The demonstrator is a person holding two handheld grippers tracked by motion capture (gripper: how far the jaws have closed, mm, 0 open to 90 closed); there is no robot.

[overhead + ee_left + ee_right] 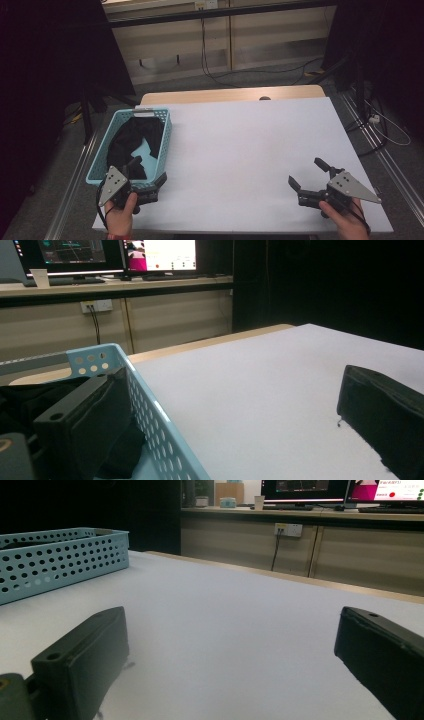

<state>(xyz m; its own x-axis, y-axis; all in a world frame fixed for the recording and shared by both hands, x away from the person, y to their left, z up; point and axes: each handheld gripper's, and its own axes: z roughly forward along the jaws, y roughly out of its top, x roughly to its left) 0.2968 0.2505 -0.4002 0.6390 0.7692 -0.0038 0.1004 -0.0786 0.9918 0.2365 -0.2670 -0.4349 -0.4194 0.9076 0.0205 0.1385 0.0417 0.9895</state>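
A light blue perforated basket (pixel 167 137) stands at the table's left edge with a black cloth (pixel 136 139) heaped inside it. My left gripper (pixel 148 171) is at the basket's near right corner, open. In the left gripper view (pixel 232 390) one jaw sits inside the basket (pixel 150 407) beside the cloth (pixel 15 400) and the other rests over the white tabletop, so the basket's wall runs between them. My right gripper (pixel 307 173) is low at the near right of the table, open with nothing between its jaws (pixel 232 625). The basket (pixel 60 562) is far off to its left.
The white table top (pixel 250 140) stretches between the two grippers, with a wooden strip (pixel 230 95) along its far edge. Behind it are a beige cabinet wall with hanging cables (pixel 205 55) and monitors on a counter (pixel 320 490). Dark frames flank both sides.
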